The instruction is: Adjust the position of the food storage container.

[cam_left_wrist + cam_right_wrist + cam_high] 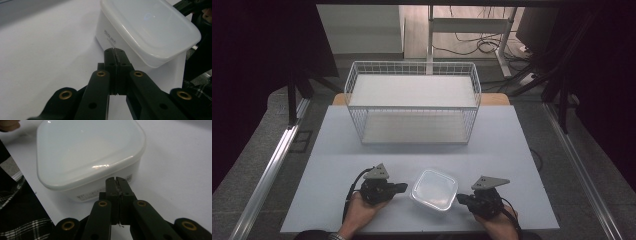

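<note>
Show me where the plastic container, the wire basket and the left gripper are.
plastic container (435,189): high view, middle of its lid.
wire basket (413,68): high view, far top rim.
left gripper (115,53): left gripper view, tips of its shut jaws, close to the container's wall.

A translucent white plastic container (434,190) with its lid pressed on sits upright on my table, low and just right of centre in the high view. Its corners are rounded, its lid glossy. Small printed text runs along a side wall, seen in both gripper views.
</note>
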The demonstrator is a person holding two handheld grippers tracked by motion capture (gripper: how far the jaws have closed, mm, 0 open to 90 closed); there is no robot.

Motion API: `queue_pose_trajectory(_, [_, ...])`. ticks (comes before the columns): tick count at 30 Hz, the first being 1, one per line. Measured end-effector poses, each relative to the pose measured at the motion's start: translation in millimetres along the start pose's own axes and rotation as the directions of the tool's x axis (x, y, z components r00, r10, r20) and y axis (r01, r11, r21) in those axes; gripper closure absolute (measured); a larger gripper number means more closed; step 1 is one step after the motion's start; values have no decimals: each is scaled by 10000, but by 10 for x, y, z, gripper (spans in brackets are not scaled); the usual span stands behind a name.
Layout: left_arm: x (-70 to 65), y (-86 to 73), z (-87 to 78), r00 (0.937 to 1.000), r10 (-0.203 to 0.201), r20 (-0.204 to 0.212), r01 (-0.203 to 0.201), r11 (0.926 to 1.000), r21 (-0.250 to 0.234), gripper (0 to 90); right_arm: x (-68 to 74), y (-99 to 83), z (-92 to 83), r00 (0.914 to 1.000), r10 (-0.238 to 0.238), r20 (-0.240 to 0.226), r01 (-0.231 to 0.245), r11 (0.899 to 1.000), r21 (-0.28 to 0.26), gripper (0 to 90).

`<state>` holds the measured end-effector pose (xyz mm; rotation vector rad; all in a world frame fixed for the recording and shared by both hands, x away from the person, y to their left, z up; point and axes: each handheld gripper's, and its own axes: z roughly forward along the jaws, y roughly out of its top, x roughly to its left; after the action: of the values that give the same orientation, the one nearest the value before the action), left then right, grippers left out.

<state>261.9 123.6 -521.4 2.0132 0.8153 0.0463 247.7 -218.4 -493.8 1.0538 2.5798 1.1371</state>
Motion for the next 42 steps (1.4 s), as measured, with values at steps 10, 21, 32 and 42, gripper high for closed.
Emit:
queue_pose_trajectory(10, [-19,-13,51,9998,-160,-111,163,9995,277,900,-67,159,126,10000,20,26,-20,9999,-99,889])
queue_pose_trajectory(21, [95,-15,-59,9937,-665,-900,676,9977,86,900,-142,457,391,9999,-101,112,103,9998,-141,892])
queue_pose_trajectory(32, [165,-22,-119,9866,-892,-1369,891,9960,-63,886,-108,467,460,9997,-239,34,240,9996,-154,872])
queue_pose_trajectory(42, [214,-151,-333,9871,-982,-1261,964,9951,-206,279,-254,303,261,9972,-445,608,487,9965,-687,369])
